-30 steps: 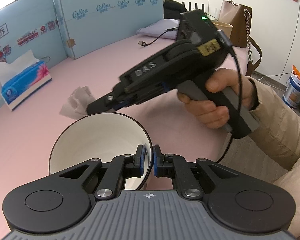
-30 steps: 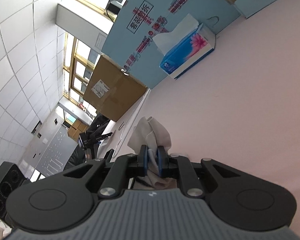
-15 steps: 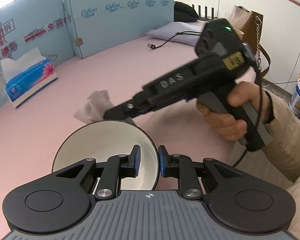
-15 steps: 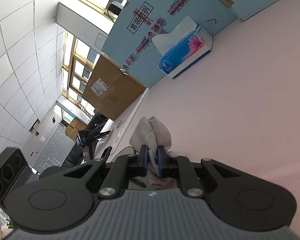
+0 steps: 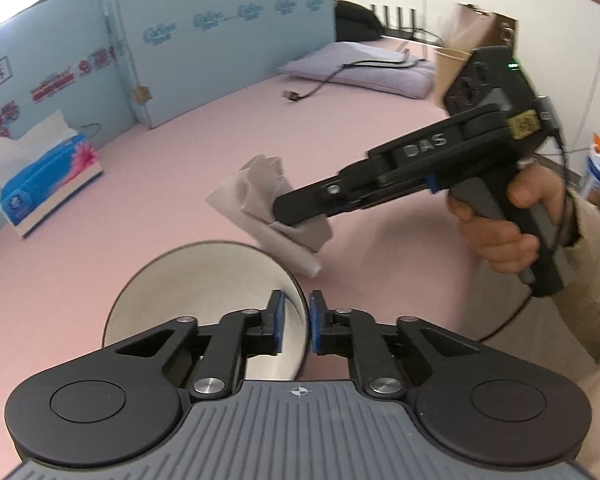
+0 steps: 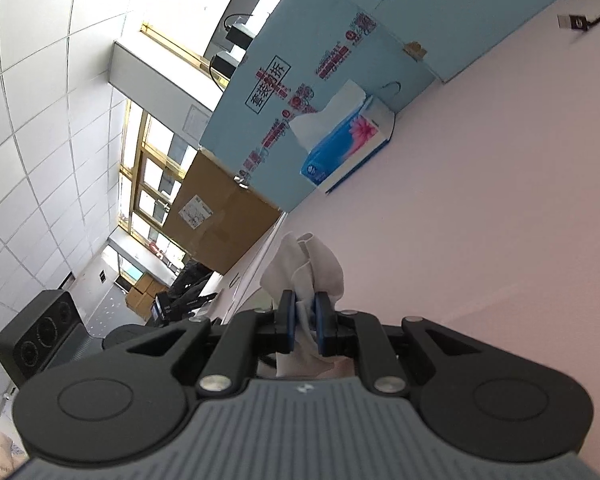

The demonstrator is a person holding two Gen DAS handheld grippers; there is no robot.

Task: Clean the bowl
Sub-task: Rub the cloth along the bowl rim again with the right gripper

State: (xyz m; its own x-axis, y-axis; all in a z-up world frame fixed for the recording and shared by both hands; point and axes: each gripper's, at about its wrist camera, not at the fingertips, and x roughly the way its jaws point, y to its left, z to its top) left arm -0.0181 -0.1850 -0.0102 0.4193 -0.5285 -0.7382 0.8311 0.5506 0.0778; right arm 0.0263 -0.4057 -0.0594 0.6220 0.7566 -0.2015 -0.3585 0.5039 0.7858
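Note:
A bowl (image 5: 204,280), white inside with a dark outside, sits on the pink table (image 5: 380,280) just in front of my left gripper (image 5: 296,320). Its near rim runs between the blue pads; the jaws are closing on it, and a thin gap shows beside the left pad. My right gripper (image 5: 278,214) hangs beyond the bowl's far right rim, shut on a crumpled white tissue (image 5: 256,188). In the right wrist view the tissue (image 6: 312,260) sticks out between the pads of that gripper (image 6: 305,320). A hand (image 5: 496,232) holds its grip.
A blue tissue box (image 5: 48,176) stands at the left against pale blue cardboard panels (image 5: 220,40); the right wrist view shows the tissue box (image 6: 346,148) too. A cable plug (image 5: 290,95) and a grey pouch (image 5: 364,70) lie at the table's far side.
My right gripper has drawn back to the right with the tissue, off the bowl's far rim. My left jaws let go of the rim, opened, and have since narrowed.

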